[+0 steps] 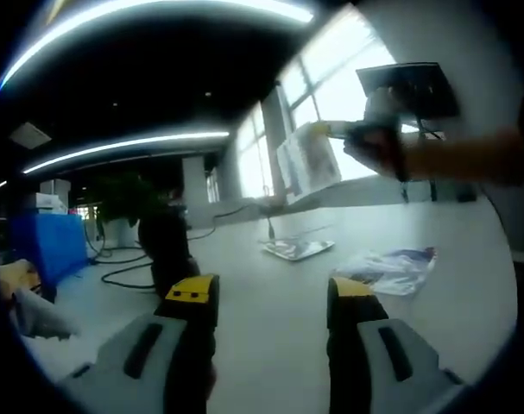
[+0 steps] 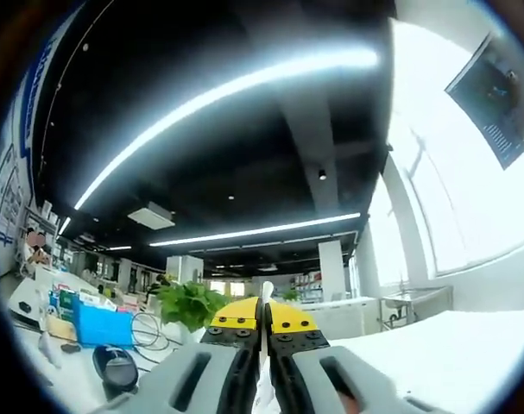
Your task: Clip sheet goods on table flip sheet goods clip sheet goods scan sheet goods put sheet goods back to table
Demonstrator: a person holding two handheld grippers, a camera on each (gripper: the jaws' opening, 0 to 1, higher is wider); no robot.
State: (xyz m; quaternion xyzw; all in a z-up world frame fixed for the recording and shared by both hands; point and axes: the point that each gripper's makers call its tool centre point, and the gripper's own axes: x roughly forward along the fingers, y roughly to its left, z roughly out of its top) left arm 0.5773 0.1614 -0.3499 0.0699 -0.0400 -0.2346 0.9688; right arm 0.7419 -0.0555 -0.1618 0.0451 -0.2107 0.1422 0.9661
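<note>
Left tool (image 1: pixel 270 302) hangs spread and empty over the tabletop (image 1: pixel 270 354). Right tool (image 2: pixel 263 326), seen there at (image 1: pixel 369 131), pinches a sheet (image 1: pixel 311 159) aloft near the scanner (image 1: pixel 410 86). Scanning seems underway; next, lowering it beside the other sheets (image 1: pixel 387 269).

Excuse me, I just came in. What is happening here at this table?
A person works with two handheld grippers at a white table. The right gripper is shut on a thin sheet pack and holds it up in the air, above the table. The left gripper is open and holds nothing, low over the tabletop. Two more flat packs lie on the table further away.
</note>
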